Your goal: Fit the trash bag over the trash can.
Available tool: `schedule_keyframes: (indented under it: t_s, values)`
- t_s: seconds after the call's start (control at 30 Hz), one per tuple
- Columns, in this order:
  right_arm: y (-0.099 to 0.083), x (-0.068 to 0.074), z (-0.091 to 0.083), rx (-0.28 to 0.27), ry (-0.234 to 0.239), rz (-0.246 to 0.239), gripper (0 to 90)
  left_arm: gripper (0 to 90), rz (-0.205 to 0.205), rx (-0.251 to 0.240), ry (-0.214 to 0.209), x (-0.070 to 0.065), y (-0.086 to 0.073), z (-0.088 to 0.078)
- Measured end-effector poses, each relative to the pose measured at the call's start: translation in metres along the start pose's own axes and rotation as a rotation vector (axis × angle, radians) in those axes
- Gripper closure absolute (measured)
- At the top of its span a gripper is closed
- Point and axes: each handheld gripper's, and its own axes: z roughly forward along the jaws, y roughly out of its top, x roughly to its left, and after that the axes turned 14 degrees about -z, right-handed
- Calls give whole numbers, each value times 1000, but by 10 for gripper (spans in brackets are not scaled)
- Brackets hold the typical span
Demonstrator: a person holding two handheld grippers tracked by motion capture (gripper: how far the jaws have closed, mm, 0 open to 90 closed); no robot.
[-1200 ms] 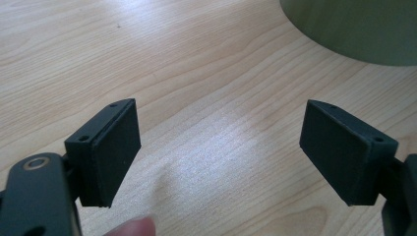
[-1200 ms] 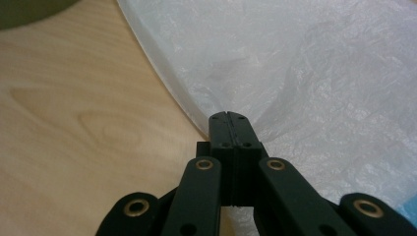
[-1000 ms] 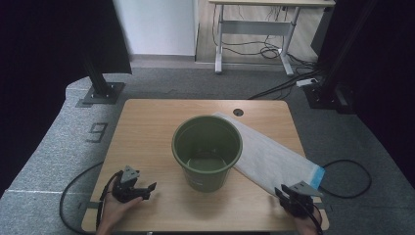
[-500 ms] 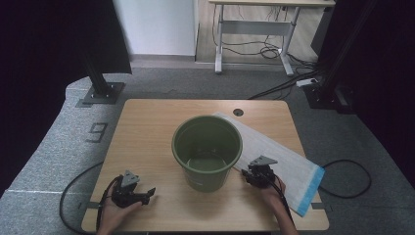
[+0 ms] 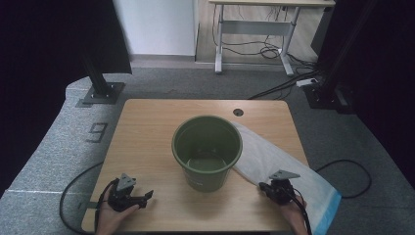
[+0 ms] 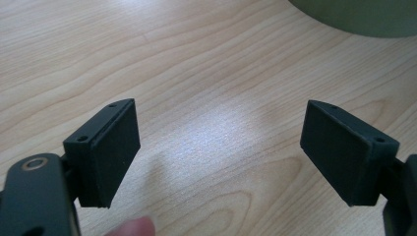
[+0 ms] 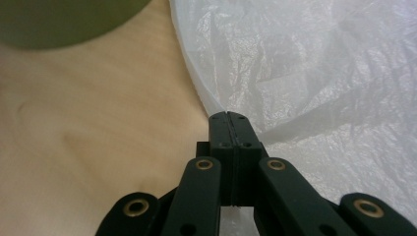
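A dark green bucket (image 5: 207, 152) stands upright in the middle of the wooden table (image 5: 147, 132). A translucent white plastic bag (image 5: 274, 156) with a blue end lies flat from behind the bucket to the front right corner. My right gripper (image 5: 266, 187) sits on the bag's near edge; its jaws have just been closing and now stand shut, pinching the bag's edge (image 7: 319, 73) at the tips (image 7: 229, 118). My left gripper (image 5: 147, 196) rests at the front left, open (image 6: 219, 152), with bare wood between its pads. The bucket's wall (image 6: 364, 14) shows at the top right there.
A round cable hole (image 5: 238, 112) lies at the table's far edge. Black cables trail off both front corners. Grey carpet surrounds the table, with a black stand base (image 5: 100, 93) at the far left and a desk frame (image 5: 254, 29) behind.
My right gripper went from the front right corner in toward the bucket, then drew back slightly onto the bag's edge, and its jaws went from open to shut. The left gripper stayed put.
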Motion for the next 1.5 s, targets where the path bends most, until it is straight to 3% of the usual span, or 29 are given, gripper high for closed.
schedule_keyframes:
  t_s: [0.1,0.23,0.3,0.37,0.53,0.6,0.77,0.8,0.87,0.97,1.1,1.3,1.5]
  values:
    - [-7,5,-9,-8,0,-1,877,149,1,-2,-7,0,2,1]
    - [11,20,-8,-63,-98,-75,554,150,-3,2,-19,-1,4,5]
    - [27,26,1,-93,-110,-94,476,150,4,11,-17,-3,4,8]
    - [42,28,16,-103,-107,-108,463,150,16,17,-12,-4,5,10]
    - [62,28,58,-33,-94,-116,446,149,15,8,-7,-3,5,7]
    - [65,28,67,-22,-109,-120,448,149,8,4,-5,-2,5,5]
    - [69,19,75,-36,-110,-70,456,150,-3,3,-9,1,3,5]
    - [70,18,76,-40,-109,-65,507,150,-2,4,-10,0,3,5]
    - [70,17,76,-44,-135,-63,716,149,1,6,-9,0,3,5]
    - [70,13,76,-44,-107,-32,874,149,5,6,-10,-2,4,6]
    - [65,9,69,-53,-99,-16,887,149,10,8,-7,-2,4,5]
    - [62,4,48,-123,-96,5,887,150,6,3,-7,-1,4,4]
    - [54,0,44,-82,-94,1,886,150,3,2,-6,0,4,3]
